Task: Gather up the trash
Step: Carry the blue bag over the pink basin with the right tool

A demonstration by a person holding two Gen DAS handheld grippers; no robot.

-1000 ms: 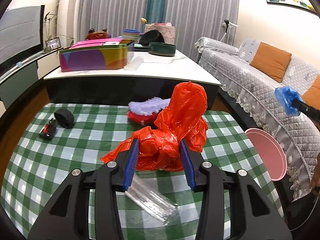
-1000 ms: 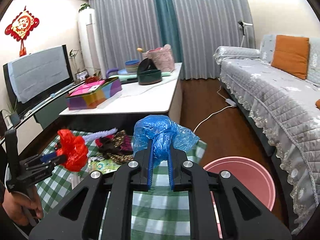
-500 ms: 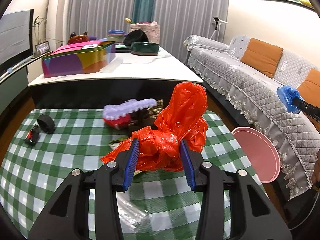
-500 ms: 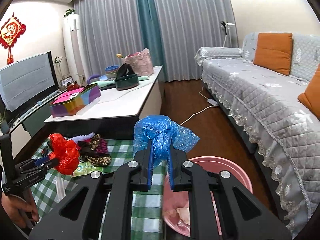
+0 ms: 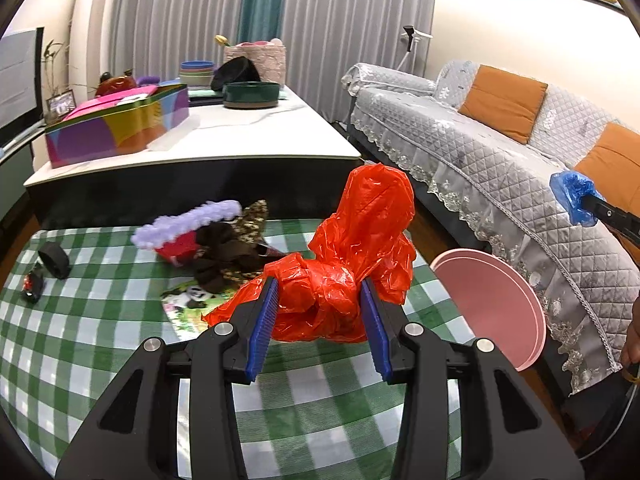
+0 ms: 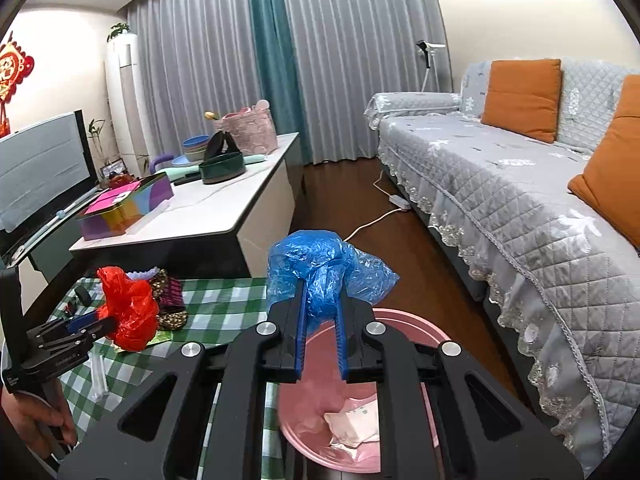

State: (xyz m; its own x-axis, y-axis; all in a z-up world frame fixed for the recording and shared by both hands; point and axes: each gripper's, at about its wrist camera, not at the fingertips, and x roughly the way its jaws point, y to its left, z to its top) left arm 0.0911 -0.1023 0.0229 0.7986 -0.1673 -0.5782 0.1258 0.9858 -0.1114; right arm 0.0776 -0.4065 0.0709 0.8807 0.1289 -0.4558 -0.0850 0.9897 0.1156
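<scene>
A green checked table (image 5: 100, 340) stands near a grey sofa (image 6: 520, 208). The left gripper (image 5: 320, 312) clamps a red plastic bag (image 5: 360, 240). The right gripper (image 6: 322, 320), nearly closed, pinches a blue plastic bag (image 6: 320, 260) over the pink bin (image 6: 404, 320).

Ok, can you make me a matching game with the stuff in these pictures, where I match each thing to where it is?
Things:
1. red plastic bag
2. blue plastic bag
3. pink bin
4. colourful box

Places:
A. on the white table
B. squeezed in the right gripper
C. on the floor between the checked table and the sofa
D. squeezed in the left gripper

Pairs: 1-D, 2-B, 3-C, 4-A
</scene>
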